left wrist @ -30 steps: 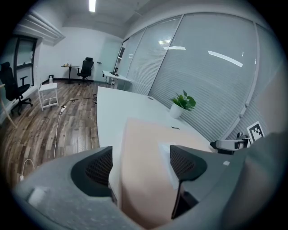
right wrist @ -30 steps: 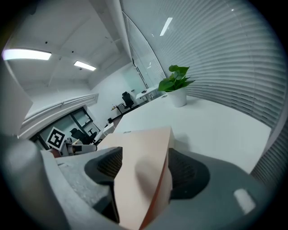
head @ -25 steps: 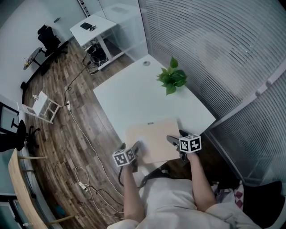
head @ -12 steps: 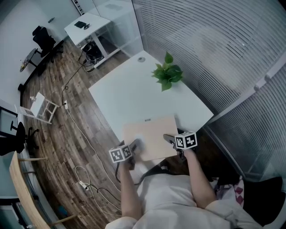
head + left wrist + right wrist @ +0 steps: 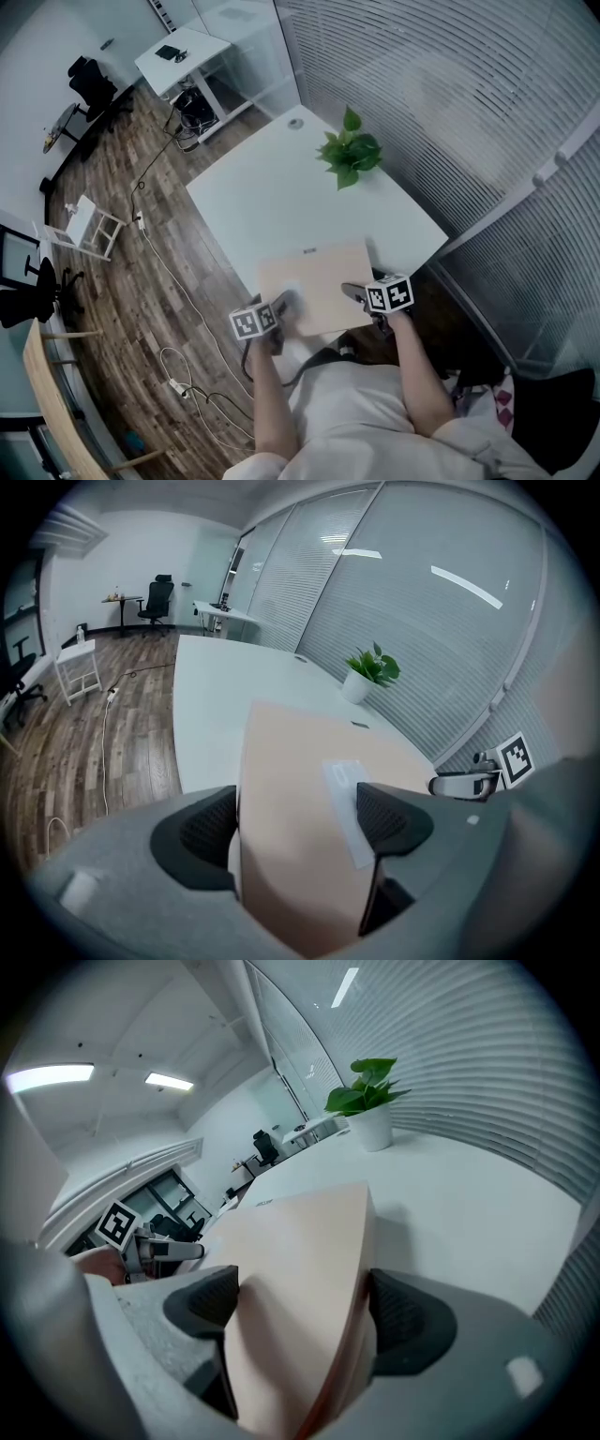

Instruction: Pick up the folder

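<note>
White surface (image 5: pixel 272 202) carries the tan folder (image 5: pixel 314 281) flat at its near edge. Left tongs (image 5: pixel 284 303) stand wide apart around its near left corner. Right tongs (image 5: pixel 354 292), also apart and just opened wider, straddle the near right corner. A potted plant (image 5: pixel 352 155) sits far right.

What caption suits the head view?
Left tool and right tool, its jaws just opened wider, straddle the folder on a table.

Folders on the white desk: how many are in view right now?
1. The beige folder lies flat at the near edge of the white desk. Another folder directly beneath it would be hidden.
</note>
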The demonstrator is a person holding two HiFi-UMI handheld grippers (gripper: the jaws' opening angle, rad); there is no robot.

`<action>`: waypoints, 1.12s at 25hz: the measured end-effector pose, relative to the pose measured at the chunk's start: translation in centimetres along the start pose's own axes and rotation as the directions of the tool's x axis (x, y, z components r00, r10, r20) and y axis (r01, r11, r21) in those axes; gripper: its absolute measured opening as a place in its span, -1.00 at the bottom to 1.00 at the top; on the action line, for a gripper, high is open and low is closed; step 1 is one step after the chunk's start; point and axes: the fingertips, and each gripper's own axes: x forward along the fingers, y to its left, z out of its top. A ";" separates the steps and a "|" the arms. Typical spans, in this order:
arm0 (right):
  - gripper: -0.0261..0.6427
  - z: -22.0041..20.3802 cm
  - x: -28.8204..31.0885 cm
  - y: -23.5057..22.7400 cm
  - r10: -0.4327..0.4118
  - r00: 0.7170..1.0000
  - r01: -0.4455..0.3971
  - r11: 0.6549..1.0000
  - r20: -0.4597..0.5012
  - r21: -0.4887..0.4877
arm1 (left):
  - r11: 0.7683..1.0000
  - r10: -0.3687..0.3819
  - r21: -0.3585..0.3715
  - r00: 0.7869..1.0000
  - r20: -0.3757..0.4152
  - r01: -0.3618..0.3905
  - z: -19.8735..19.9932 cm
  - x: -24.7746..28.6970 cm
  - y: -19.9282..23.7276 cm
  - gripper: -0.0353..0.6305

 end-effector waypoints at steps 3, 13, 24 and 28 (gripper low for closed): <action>0.36 0.0 0.1 -0.1 -0.024 0.999 0.023 1.000 -0.026 -0.012 | 1.000 -0.001 -0.011 1.000 -0.009 0.001 -0.1 0.1 0.0 0.32; 0.36 0.0 0.3 -0.5 -0.004 1.000 0.004 1.000 -0.002 0.001 | 1.000 0.023 0.007 1.000 0.010 -0.023 -0.1 0.0 -0.1 0.32; 0.36 -0.4 -0.2 -0.2 -0.009 1.000 0.009 1.000 -0.004 -0.020 | 0.998 0.057 0.014 0.997 0.051 -0.057 -0.9 -0.9 -0.5 0.32; 0.36 -0.5 -0.6 0.0 -0.029 1.000 0.029 0.999 0.001 -0.033 | 0.998 0.055 0.012 0.997 0.056 -0.055 -1.1 -1.2 -0.7 0.32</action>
